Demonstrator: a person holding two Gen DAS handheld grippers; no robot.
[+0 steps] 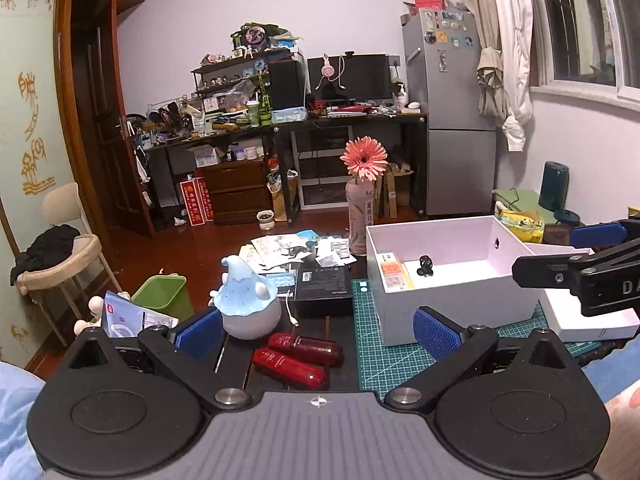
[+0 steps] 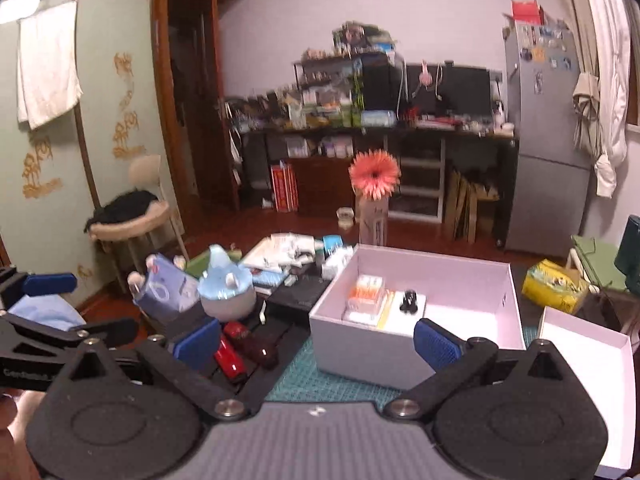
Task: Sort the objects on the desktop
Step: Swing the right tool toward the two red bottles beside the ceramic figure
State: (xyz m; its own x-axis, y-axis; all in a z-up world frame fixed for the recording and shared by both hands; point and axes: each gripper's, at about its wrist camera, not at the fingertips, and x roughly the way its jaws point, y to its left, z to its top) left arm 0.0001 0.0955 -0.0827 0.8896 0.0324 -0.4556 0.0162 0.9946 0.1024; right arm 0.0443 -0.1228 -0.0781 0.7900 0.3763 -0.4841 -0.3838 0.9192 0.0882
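While both are gaping wide and holding nothing, the left hand-held gripper (image 1: 318, 330) is sitting nearer the two red tubes (image 1: 298, 358) (lying side by side, long axes running toward lower right), left of the white box (image 1: 452, 300); the right hand-held gripper (image 2: 316, 340) is hovering farther off.

2 red tubes (image 1: 298, 356), 1 blue-capped figure (image 1: 246, 304). 1 white box (image 1: 452, 276), 1 lid (image 1: 592, 316), 1 black box (image 1: 324, 290), 1 flower (image 1: 364, 158).
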